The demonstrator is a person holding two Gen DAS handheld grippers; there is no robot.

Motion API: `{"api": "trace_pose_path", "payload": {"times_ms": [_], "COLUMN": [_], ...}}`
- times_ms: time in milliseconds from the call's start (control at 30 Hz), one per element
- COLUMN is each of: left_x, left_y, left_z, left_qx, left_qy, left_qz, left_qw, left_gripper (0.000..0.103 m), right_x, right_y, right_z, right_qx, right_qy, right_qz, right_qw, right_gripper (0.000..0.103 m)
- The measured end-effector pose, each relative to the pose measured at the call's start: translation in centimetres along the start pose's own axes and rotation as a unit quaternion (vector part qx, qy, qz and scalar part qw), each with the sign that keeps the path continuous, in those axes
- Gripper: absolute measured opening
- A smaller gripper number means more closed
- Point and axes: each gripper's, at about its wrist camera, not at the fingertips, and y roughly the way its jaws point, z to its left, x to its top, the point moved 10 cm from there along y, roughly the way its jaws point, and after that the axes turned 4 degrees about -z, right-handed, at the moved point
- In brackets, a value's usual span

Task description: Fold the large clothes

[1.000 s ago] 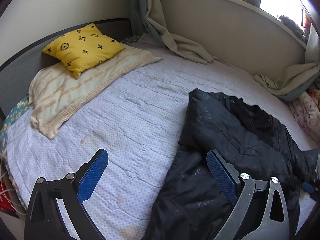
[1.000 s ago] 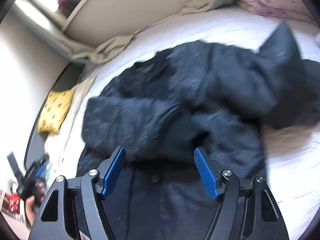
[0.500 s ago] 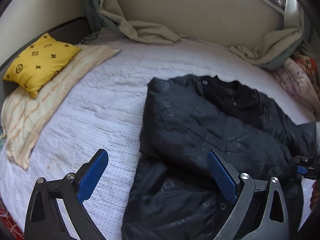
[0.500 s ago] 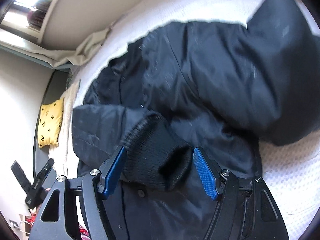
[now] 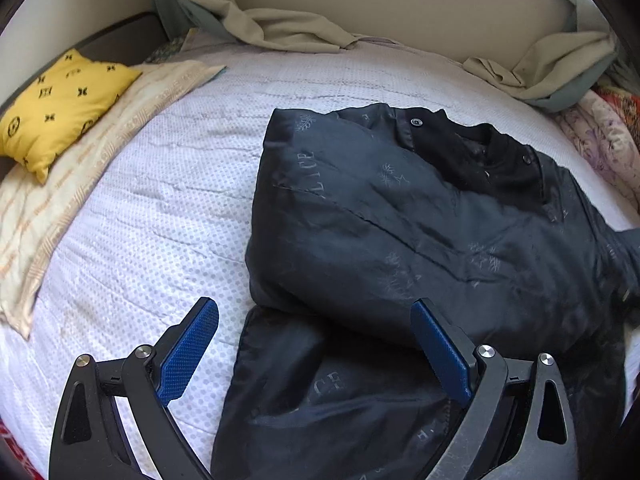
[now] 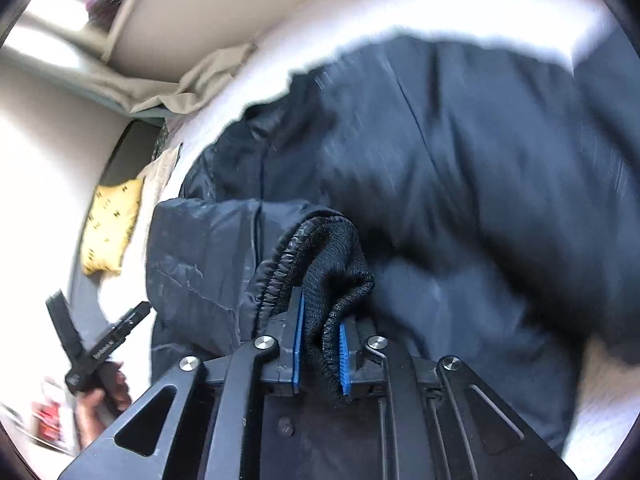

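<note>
A large black jacket (image 5: 400, 232) lies spread on the white bed, its collar with snaps toward the far right and one side folded over its middle. My left gripper (image 5: 316, 344) is open and empty, hovering over the jacket's near left edge. In the right wrist view the jacket (image 6: 460, 168) fills the frame, blurred. My right gripper (image 6: 320, 344) is shut on the jacket's black ribbed knit cuff (image 6: 336, 264), which bunches up between the blue pads. The left gripper (image 6: 96, 344) also shows there at the lower left, held in a hand.
A yellow patterned pillow (image 5: 60, 100) lies on a cream striped blanket (image 5: 80, 172) at the bed's left. Beige curtains (image 5: 280, 28) drape along the far wall. Floral bedding (image 5: 600, 140) is piled at the far right. White bedsheet (image 5: 160, 220) lies left of the jacket.
My right gripper closed on the ribbed cuff that lay between its open fingers. My left gripper swung right and closer over the jacket, staying open.
</note>
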Motion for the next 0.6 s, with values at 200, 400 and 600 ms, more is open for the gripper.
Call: {"api": "trace_pose_path", "payload": {"times_ms": [200,400,600], "left_x": [-0.9,-0.1,1.8], "left_y": [1.7,0.7,0.4], "left_z": [0.0,0.0,1.2], "left_qx": [0.016,-0.013,0.021], "left_qy": [0.014,-0.021,-0.005], "left_qz": [0.014,-0.005,-0.035], "left_qw": [0.9997,0.9997,0.9992], "left_gripper": [0.099,0.097,0.097], "right_x": [2.8,0.6,0.5], "right_y": [-1.2,0.8,-0.2], "right_z": [1.3,-1.4,-1.6], "right_qx": [-0.068,-0.081,-0.084], "right_qy": [-0.118,-0.078,-0.054], "right_qz": [-0.067,-0.008,-0.001], "right_qw": [0.988,0.994,0.995], "right_gripper": [0.009,0.017,0.056]}}
